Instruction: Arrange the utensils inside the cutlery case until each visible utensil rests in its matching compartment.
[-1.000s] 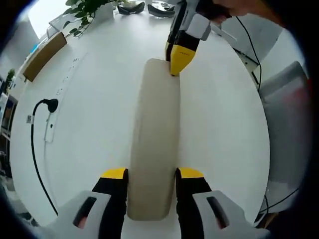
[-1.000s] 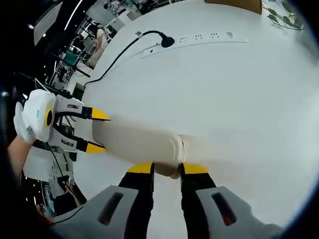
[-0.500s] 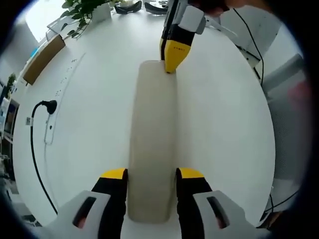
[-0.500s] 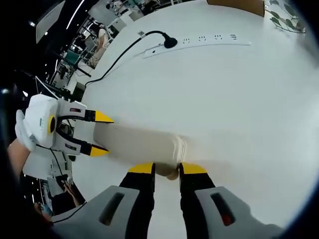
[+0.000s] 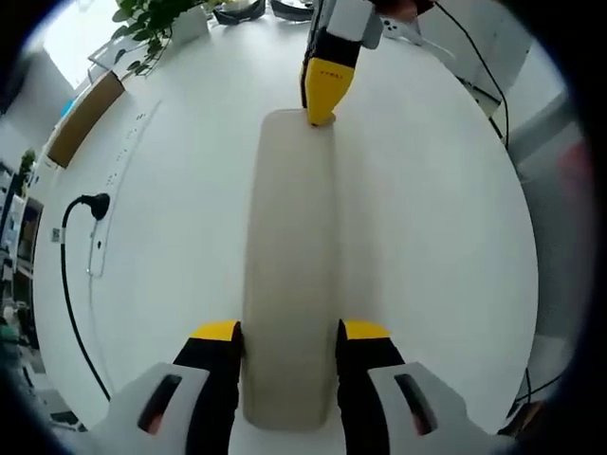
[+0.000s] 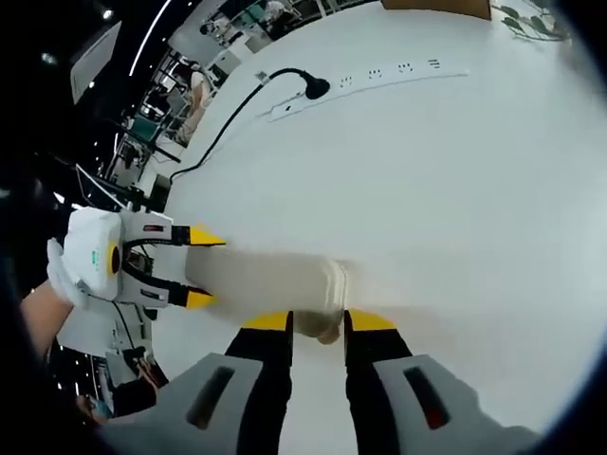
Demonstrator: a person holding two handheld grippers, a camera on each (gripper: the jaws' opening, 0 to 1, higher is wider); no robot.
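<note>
Left gripper (image 5: 289, 334) clamped across the near end of the closed cutlery case (image 5: 289, 265), probably to steady it; right gripper (image 6: 317, 324) pinching the small tab at the far end, likely to open it. Case flat on the white table (image 5: 427, 237), lying lengthwise between both sets of fingers

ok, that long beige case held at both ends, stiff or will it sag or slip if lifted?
Probably stiff: the cutlery case spans straight from the left gripper to the right gripper with no visible bend. Its smooth matte surface and rounded ends could slip in the jaws. Flat-bodied, so unlikely to roll on the white table.
</note>
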